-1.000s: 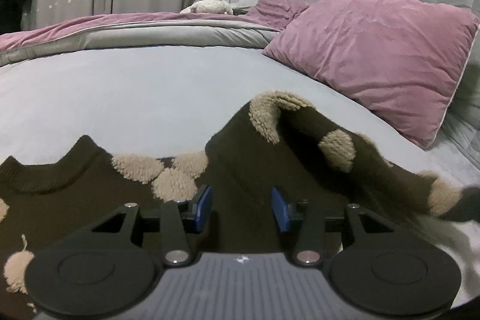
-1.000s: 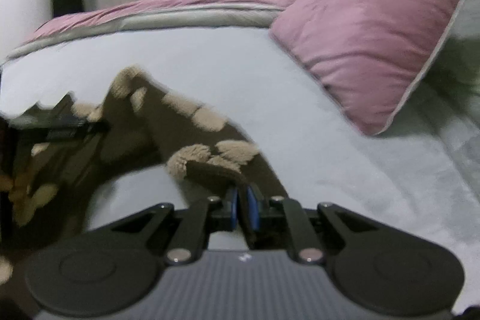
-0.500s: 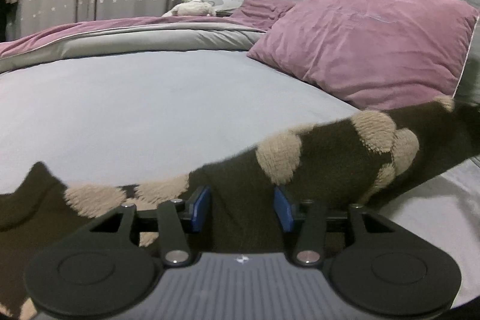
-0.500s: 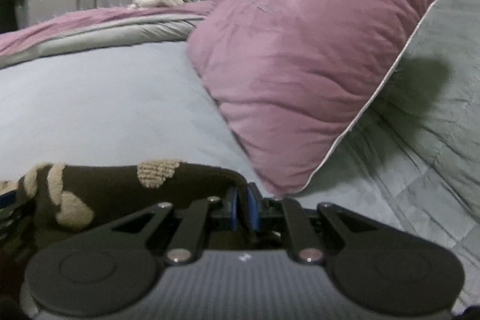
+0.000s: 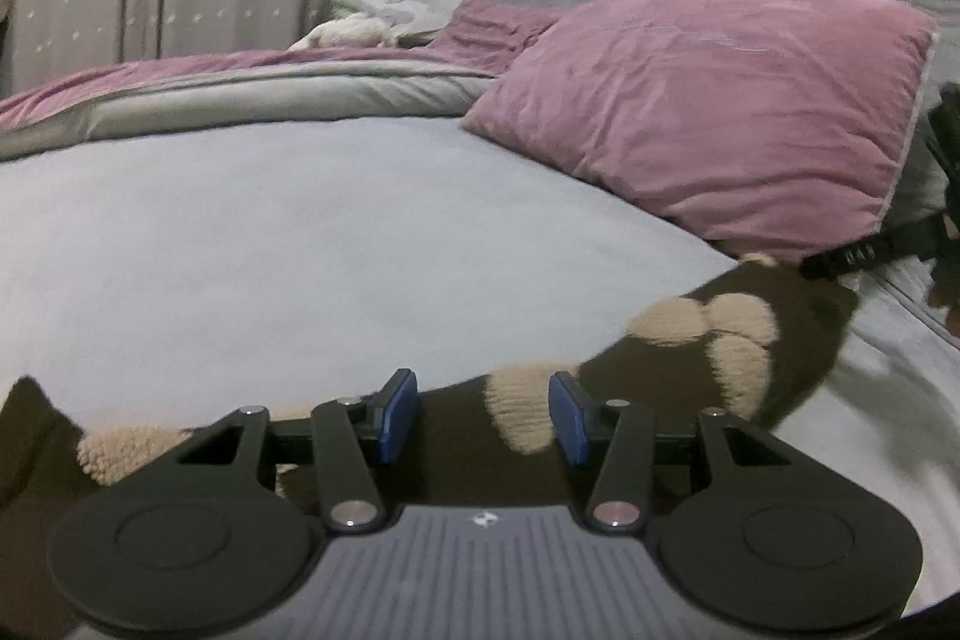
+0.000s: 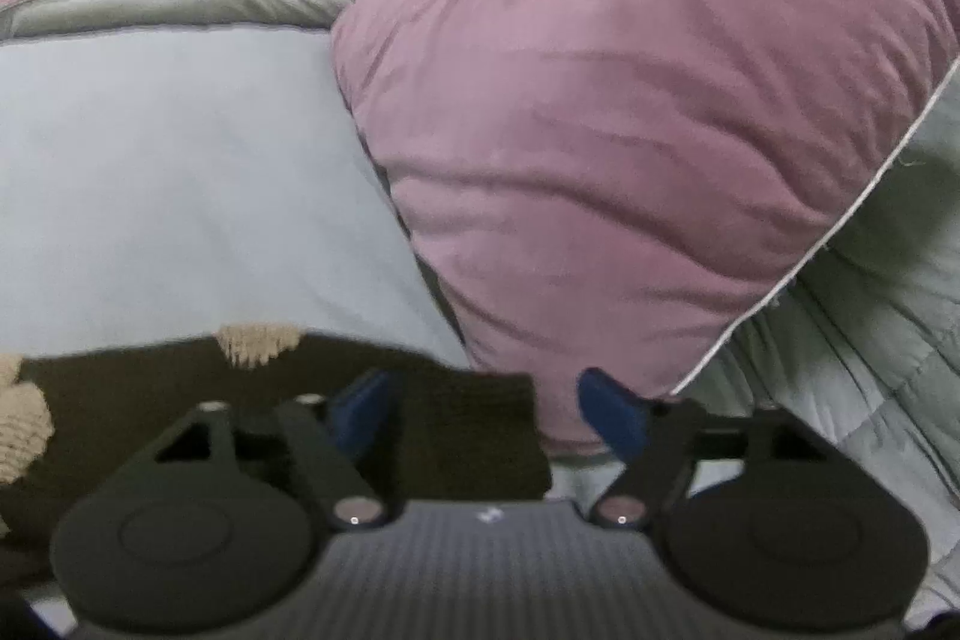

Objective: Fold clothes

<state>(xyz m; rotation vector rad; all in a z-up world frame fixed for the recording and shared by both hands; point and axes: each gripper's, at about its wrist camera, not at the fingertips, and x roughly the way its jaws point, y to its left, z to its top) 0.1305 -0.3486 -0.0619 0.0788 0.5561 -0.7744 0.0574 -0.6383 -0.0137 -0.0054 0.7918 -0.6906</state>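
The brown sweater (image 5: 660, 376) with tan fuzzy patches lies spread on the grey bed (image 5: 300, 250), its sleeve stretched out toward the pink pillow (image 5: 708, 100). The left tool (image 5: 483, 409) hangs over the sweater, its blue pads apart and grasping nothing. The right tool (image 6: 486, 415) is released too, wide apart over the sleeve end just beside the pillow (image 6: 600, 130).

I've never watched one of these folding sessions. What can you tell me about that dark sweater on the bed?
The sweater is dark brown knit with fluffy beige patches. It lies spread on the pale grey bed sheet, one sleeve stretched out toward the pink pillow. Both the left gripper and right gripper are open above it, neither gripping it.
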